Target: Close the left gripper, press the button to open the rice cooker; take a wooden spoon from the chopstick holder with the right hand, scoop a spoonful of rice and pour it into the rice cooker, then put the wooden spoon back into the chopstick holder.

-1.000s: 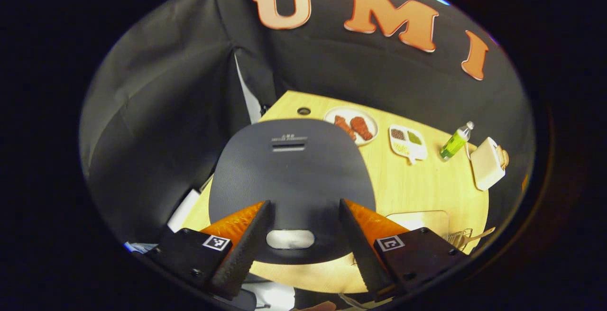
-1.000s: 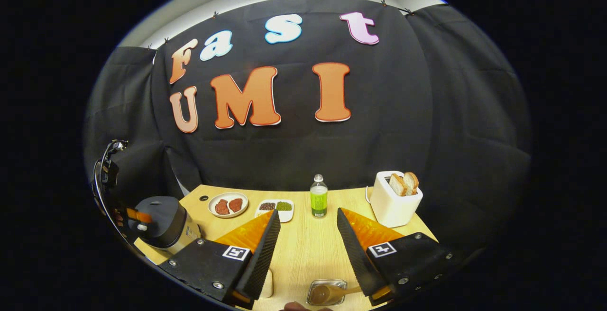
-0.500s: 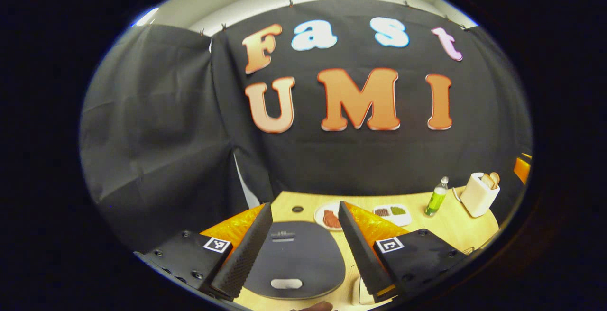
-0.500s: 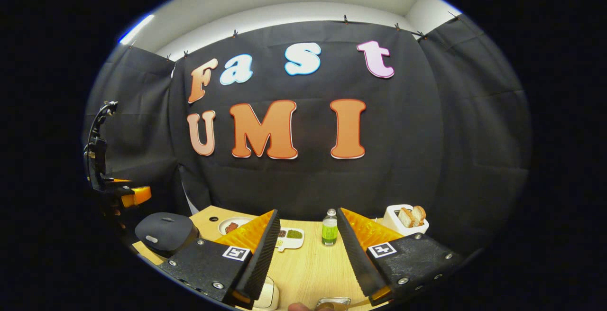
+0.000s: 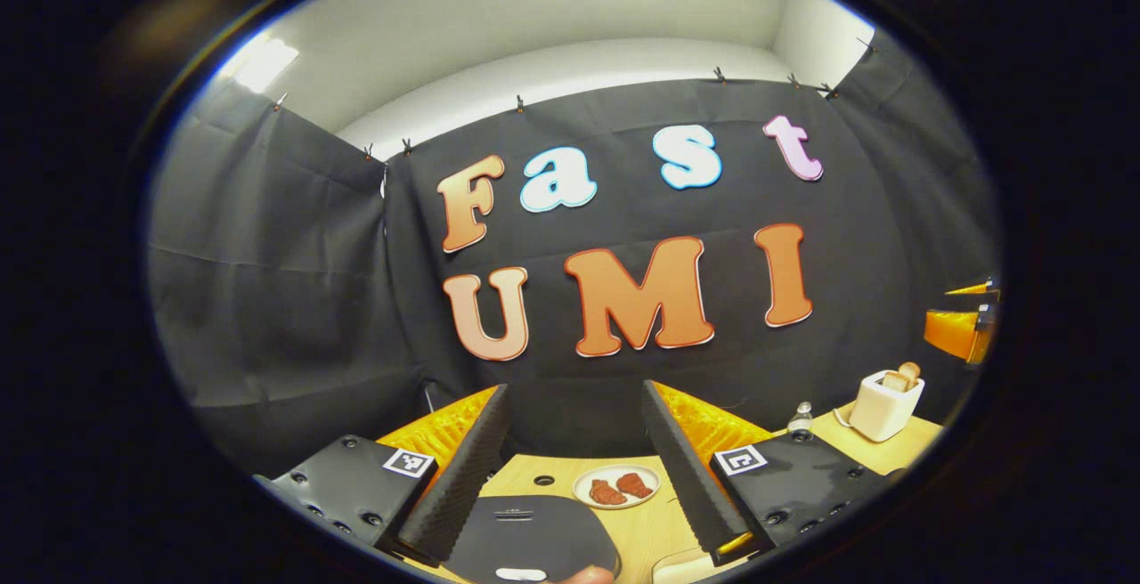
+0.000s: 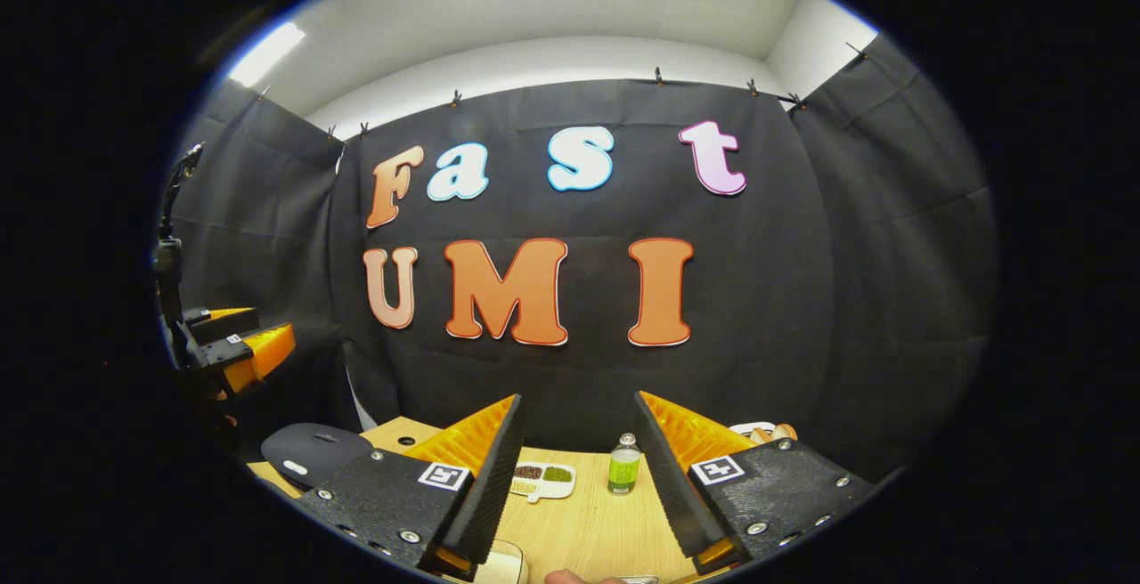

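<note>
Item: left tool (image 5: 576,468). Raised and levelled within the last second; a second ago it looked steeply down on the rice cooker (image 5: 531,540), now it faces the booth wall, with the cooker low between its fingers. Jaws wide apart, holding nothing. From the right gripper view it hangs at far left (image 6: 233,342), well above the cooker.

Item: right tool (image 6: 579,477). Likewise tilted up over the same interval. Jaws apart, empty.

Bearing on task: judged a reset or starting pose. The left tool has yet to close, and the button press is not begun.

Item: rice cooker. Stands at the left near corner of the bench (image 5: 655,526). Dark grey, rounded, matt lid, shut; a pale oblong button (image 5: 521,574) at its near edge, a small slot farther back.

Other stock on the bench: plate (image 5: 617,486) with reddish pieces, behind the cooker; divided dish (image 6: 543,480); green bottle (image 6: 624,466); white toaster (image 5: 884,404) with bread, far right.
</note>
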`<state>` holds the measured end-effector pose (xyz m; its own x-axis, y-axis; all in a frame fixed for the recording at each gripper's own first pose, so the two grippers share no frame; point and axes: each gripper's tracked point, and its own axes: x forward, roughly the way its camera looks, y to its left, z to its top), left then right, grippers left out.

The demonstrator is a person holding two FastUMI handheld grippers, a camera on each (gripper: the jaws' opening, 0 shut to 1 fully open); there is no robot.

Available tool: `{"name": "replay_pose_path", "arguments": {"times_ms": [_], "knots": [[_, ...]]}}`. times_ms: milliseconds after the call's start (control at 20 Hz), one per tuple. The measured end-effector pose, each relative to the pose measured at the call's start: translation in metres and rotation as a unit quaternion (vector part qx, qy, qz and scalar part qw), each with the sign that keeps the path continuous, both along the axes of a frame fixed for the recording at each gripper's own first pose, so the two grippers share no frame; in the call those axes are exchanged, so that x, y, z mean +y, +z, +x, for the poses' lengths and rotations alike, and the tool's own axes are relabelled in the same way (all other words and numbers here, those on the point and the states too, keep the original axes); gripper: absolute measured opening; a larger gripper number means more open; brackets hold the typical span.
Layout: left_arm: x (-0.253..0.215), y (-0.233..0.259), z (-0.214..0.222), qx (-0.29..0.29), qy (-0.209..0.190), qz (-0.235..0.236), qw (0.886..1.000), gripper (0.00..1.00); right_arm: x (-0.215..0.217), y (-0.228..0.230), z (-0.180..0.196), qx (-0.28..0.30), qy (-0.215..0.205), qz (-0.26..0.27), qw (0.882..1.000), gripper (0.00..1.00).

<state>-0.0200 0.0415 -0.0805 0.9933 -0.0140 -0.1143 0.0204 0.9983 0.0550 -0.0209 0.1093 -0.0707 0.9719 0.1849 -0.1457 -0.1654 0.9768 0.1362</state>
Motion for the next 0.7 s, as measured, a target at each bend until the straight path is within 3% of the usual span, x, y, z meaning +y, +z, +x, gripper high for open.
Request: {"name": "replay_pose_path", "arguments": {"times_ms": [50,150,200,250,350,400,700], "knots": [[-0.004,0.002,-0.002,-0.004,-0.004,-0.005,1.0,0.96,0.0,0.003,-0.001,-0.001,0.0,0.002,1.0,0.76],[-0.017,0.001,-0.008,-0.002,-0.021,-0.012,1.0,0.96,-0.001,0.003,-0.003,-0.001,-0.001,0.001,1.0,0.75],[-0.023,0.002,-0.006,-0.002,-0.028,-0.012,1.0,0.96,-0.002,0.003,-0.004,-0.001,-0.001,-0.002,1.0,0.81],[-0.028,0.002,-0.006,-0.002,-0.034,-0.011,0.999,0.96,-0.003,0.002,-0.005,-0.001,-0.002,-0.004,1.0,0.75],[-0.034,0.001,-0.008,0.002,-0.043,-0.014,0.999,0.96,-0.003,0.002,-0.006,0.0,-0.002,-0.006,1.0,0.75],[-0.036,0.001,-0.009,0.005,-0.047,-0.016,0.999,0.96,-0.004,0.001,-0.005,0.002,-0.002,-0.008,1.0,0.81],[-0.029,0.006,-0.007,0.002,-0.04,-0.004,0.999,0.96,-0.004,0.001,-0.002,0.0,-0.004,-0.006,1.0,0.8]]}}
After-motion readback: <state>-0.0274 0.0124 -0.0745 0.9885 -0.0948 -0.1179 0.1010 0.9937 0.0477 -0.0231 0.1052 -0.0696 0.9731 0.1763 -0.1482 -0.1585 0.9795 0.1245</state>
